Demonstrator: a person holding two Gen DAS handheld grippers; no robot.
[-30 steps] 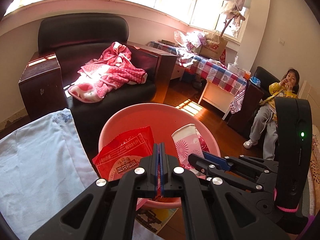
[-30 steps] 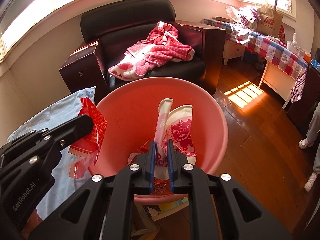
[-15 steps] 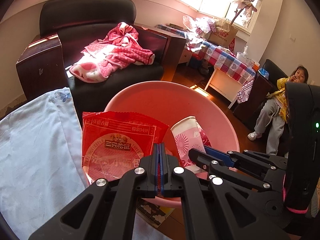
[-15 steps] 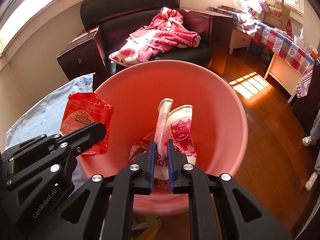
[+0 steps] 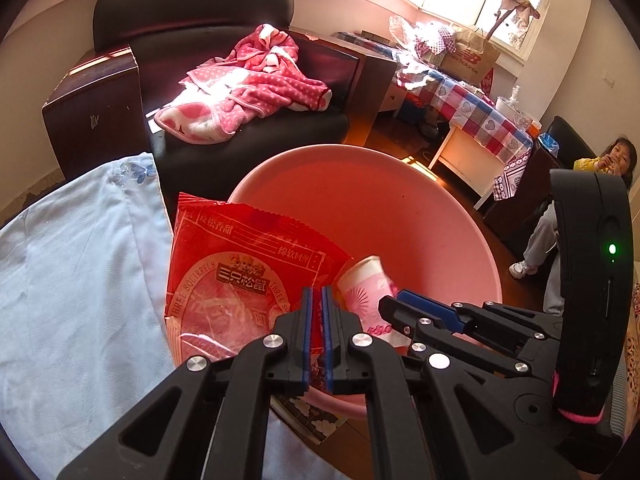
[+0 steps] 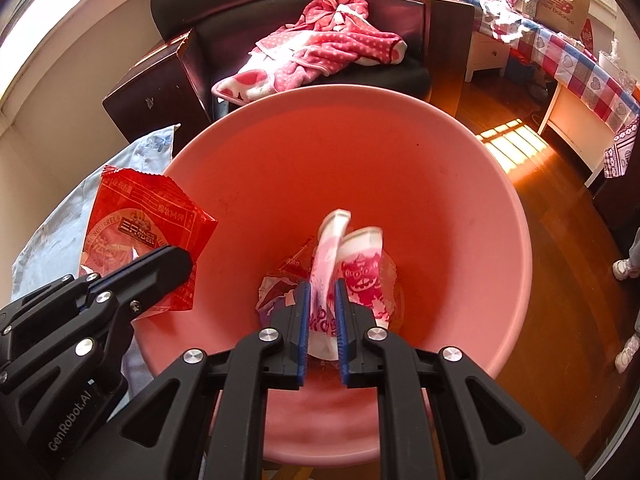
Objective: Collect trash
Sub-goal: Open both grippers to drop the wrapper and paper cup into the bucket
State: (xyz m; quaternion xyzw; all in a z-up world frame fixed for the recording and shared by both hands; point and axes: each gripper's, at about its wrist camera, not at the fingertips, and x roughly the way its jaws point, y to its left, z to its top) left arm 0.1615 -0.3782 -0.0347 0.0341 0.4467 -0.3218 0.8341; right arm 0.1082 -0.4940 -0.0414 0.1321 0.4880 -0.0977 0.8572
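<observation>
Two grippers hang over the pink basin [image 6: 460,184]. Left gripper [image 5: 315,300]: its fingers are opening, with the red wrapper [image 5: 240,280] between them at the basin's left rim; whether the pads still press it is hard to tell. Right gripper [image 6: 322,292]: fingers pinch a crushed pink cup [image 6: 360,256] inside the basin, above other scraps.

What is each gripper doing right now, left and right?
Left gripper: jaws opening, the red snack wrapper between them at the pink basin rim.
Right gripper: shut on the crushed pink paper cup, over the basin.
</observation>
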